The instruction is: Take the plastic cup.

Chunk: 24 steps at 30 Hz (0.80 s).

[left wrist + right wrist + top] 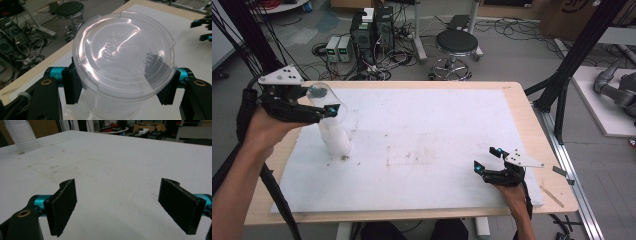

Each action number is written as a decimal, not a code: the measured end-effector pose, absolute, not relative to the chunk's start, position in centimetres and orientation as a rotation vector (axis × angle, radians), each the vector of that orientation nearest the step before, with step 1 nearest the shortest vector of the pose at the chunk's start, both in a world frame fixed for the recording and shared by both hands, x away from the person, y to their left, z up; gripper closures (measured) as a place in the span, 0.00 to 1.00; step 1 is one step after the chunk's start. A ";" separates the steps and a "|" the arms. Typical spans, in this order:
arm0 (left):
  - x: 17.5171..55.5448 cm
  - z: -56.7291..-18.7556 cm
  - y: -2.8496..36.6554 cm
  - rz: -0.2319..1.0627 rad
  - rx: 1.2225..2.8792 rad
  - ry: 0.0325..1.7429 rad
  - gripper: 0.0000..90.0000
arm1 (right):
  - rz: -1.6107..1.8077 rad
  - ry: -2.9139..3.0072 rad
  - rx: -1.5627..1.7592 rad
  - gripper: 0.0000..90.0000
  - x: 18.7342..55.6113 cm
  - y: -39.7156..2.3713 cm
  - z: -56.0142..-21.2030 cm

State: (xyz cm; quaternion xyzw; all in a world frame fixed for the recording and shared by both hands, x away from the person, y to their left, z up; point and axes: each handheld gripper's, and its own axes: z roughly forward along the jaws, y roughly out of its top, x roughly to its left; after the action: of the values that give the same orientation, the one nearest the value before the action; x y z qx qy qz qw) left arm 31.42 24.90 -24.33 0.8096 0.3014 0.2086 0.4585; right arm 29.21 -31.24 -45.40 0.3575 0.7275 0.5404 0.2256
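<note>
A clear plastic cup (326,97) hangs bottom up over the left part of the white mat (427,135). My left gripper (323,102) is shut on its sides, and the pads (72,85) press the wall just under the embossed round base (122,57). Right below it an inverted stack of cups (336,139) stands on the mat; in the right gripper view this stack (23,135) is at the far left. My right gripper (488,159) rests low over the mat's front right, and its jaws (117,205) stand wide open with nothing between them.
The mat covers a wooden table (518,100) with a bare strip along its right edge. Beyond the far edge are a black stool (456,44), equipment boxes (372,32) and loose cables on the floor. Black frame struts (562,75) rise at the right.
</note>
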 end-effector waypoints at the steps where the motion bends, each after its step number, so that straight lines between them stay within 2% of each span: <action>1: 31.0 -24.5 24.3 0.506 1.989 0.726 0.38 | 1.489 2.007 0.983 0.17 29.2 -31.2 -45.4; 13: 27.8 -28.0 17.6 0.362 1.902 0.547 0.38 | 1.487 2.045 1.035 0.18 29.8 -31.3 -45.4; 24: 28.1 -31.7 15.1 0.259 1.806 0.477 0.38 | 1.497 2.045 0.998 0.18 29.5 -31.3 -45.4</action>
State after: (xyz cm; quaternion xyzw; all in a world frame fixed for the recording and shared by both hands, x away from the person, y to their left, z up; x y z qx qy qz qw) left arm 28.12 15.08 -31.73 0.7749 0.2045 0.1109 0.5877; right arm 29.52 -31.26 -45.39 0.3583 0.7346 0.5375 0.2075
